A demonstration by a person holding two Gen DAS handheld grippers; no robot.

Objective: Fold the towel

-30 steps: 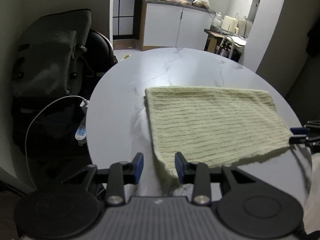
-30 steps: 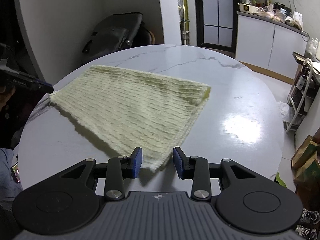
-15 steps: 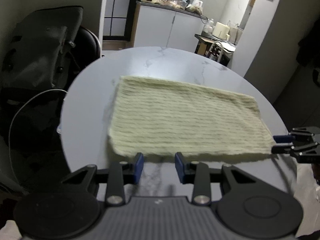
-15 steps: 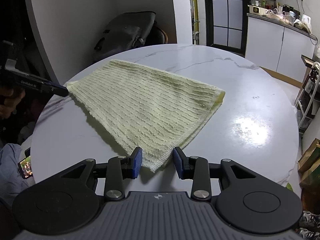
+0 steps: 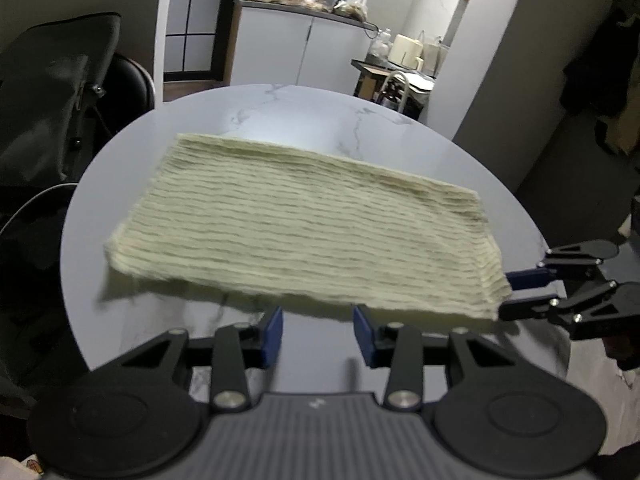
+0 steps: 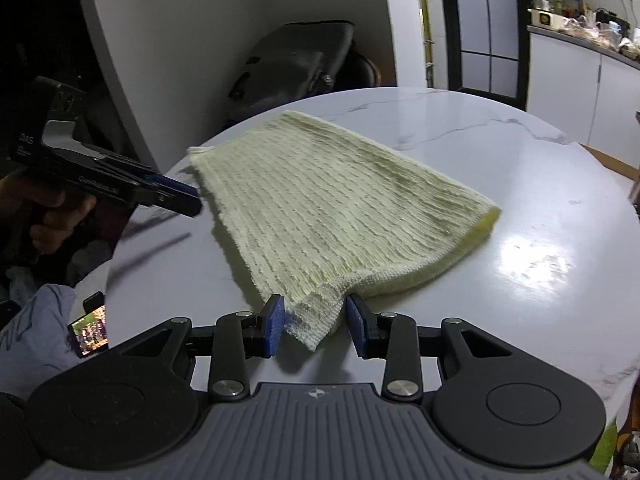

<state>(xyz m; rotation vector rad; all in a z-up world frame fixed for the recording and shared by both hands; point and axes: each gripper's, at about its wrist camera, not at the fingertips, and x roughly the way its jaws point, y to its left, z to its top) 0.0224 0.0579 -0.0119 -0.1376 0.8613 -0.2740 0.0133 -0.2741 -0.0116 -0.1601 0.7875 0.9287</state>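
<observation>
The towel (image 5: 304,236) is spread, already folded double, on the round marble table (image 5: 400,136). It is pale yellow and ribbed, and it is blurred in the left wrist view.

The left gripper (image 5: 318,332) is seen with its blue-padded fingers (image 5: 272,334) held wide apart. Nothing is held between them; the near edge of the towel lies just beyond the fingertips, and only table surface is seen in the gap. In the right wrist view the same gripper (image 6: 182,200) is seen from the side, grasped in a hand (image 6: 52,216), with its tips just beside the towel's far left corner; whether cloth is touched there cannot be told.

The right gripper (image 6: 316,328) is likewise held wide open. A corner of the towel (image 6: 316,324) droops into the gap between the two pads, but it is not clamped: a clear space is left on each side of the cloth. From the left wrist view this gripper (image 5: 516,292) is seen at the right-hand corner of the towel, its tips at the cloth's edge.

Beyond the fingers and to the left, a dark bag (image 6: 296,64) is seen behind the table. A lit phone (image 6: 90,330) is seen left of the right gripper's fingers, below the table rim.
</observation>
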